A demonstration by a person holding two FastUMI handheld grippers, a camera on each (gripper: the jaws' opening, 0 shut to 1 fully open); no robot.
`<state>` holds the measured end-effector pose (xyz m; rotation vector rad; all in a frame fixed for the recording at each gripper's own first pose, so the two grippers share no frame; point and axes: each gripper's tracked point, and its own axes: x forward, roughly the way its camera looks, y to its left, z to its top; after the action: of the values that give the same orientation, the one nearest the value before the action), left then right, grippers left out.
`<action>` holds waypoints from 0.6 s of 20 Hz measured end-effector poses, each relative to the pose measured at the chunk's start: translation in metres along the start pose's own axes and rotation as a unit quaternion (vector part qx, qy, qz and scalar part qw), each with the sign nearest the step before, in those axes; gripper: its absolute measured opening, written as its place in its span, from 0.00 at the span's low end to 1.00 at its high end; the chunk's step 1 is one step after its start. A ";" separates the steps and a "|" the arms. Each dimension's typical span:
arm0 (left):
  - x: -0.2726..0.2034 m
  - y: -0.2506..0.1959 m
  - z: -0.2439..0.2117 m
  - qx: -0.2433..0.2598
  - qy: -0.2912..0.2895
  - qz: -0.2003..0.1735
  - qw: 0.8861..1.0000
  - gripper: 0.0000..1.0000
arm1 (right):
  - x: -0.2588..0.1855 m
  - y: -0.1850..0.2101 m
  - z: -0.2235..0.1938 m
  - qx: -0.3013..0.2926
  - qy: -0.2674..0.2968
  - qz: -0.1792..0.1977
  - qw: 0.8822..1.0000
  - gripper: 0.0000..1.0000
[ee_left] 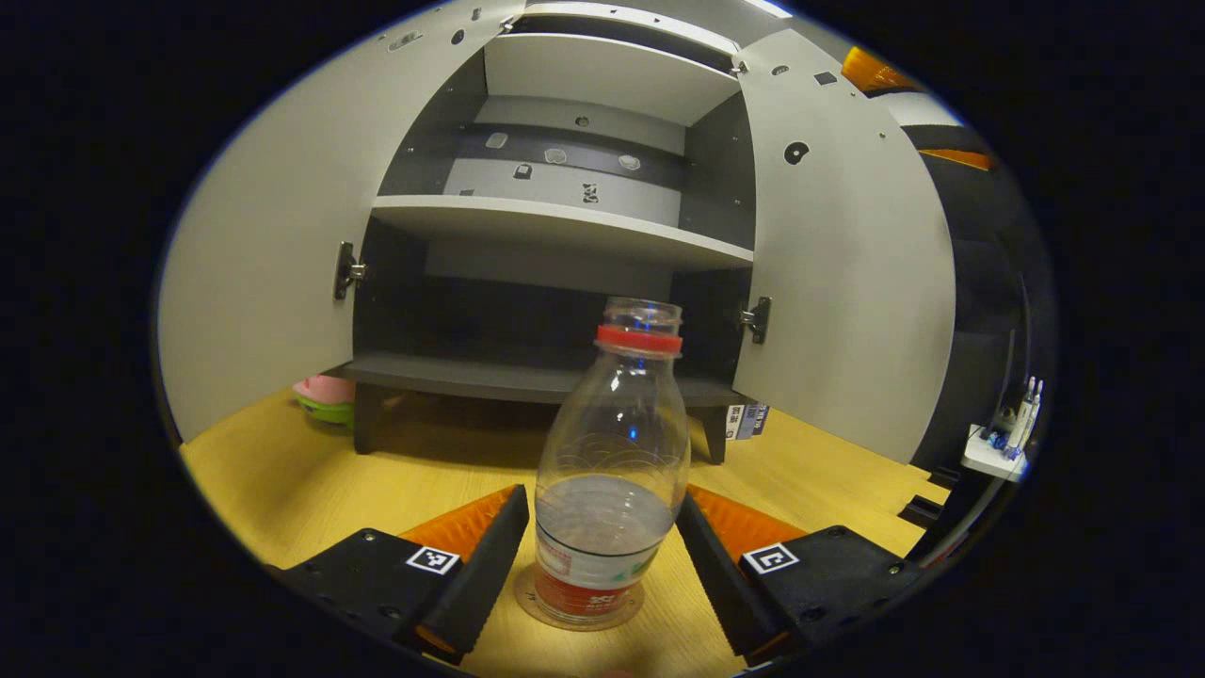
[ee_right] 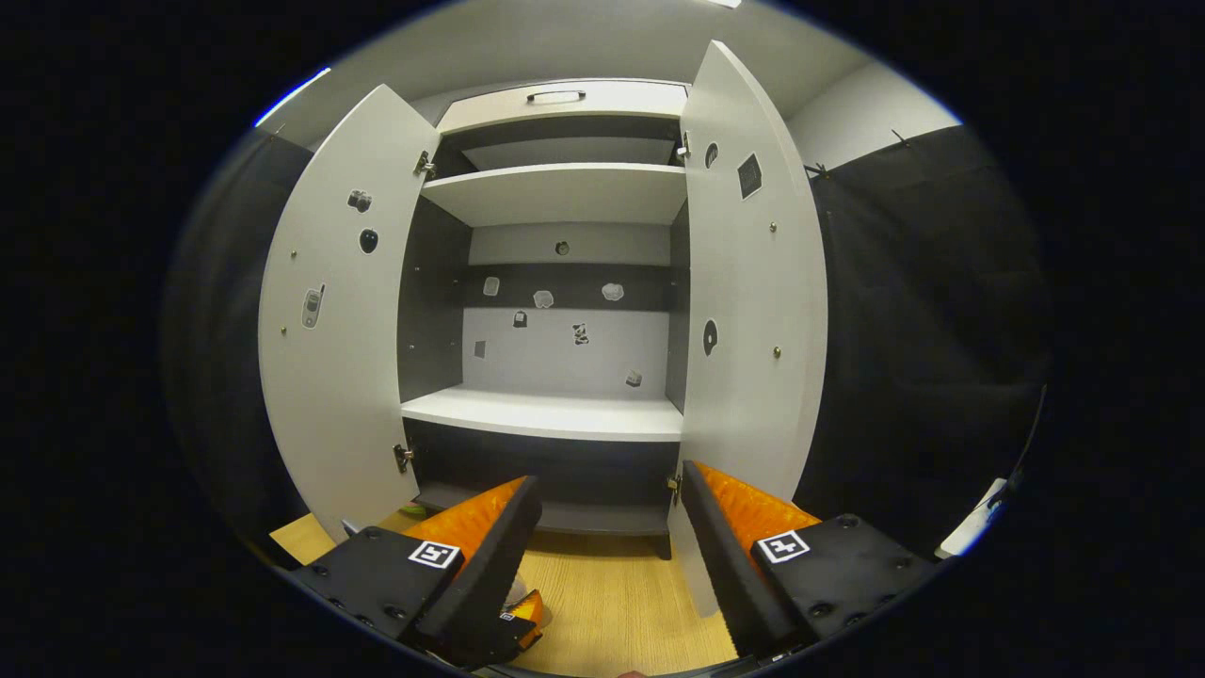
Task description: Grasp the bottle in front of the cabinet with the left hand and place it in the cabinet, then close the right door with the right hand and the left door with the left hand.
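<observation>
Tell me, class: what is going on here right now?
A person holds a gripper in each hand. The left gripper is open around a clear bottle standing on the wooden table, not yet squeezing it. The cabinet stands with both doors open. The right gripper hangs open, facing it.

text: none legible | bottle [ee_left: 610, 471] label: too blurred to read

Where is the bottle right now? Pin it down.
In the left gripper view, the bottle stands upright on the wooden table, between the open fingers of the left gripper, in front of the open cabinet.
</observation>
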<state>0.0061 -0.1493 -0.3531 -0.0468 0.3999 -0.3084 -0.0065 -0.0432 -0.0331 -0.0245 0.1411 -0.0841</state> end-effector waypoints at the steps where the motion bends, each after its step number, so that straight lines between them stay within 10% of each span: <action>1: -0.001 0.001 0.000 0.002 0.000 0.000 1.000 0.91 | 0.000 0.000 0.000 0.002 -0.001 0.002 1.000 0.98; 3: -0.002 0.000 0.003 0.014 0.007 0.000 1.000 0.74 | 0.002 0.000 -0.001 0.011 0.000 0.008 1.000 0.98; 12: -0.069 -0.012 0.160 -0.023 -0.062 -0.059 0.996 0.70 | 0.013 -0.013 -0.010 0.013 -0.008 -0.003 1.000 0.98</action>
<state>0.0049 -0.1419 -0.1788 -0.1354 0.2817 -0.4115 0.0039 -0.0579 -0.0449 0.0006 0.1242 -0.0922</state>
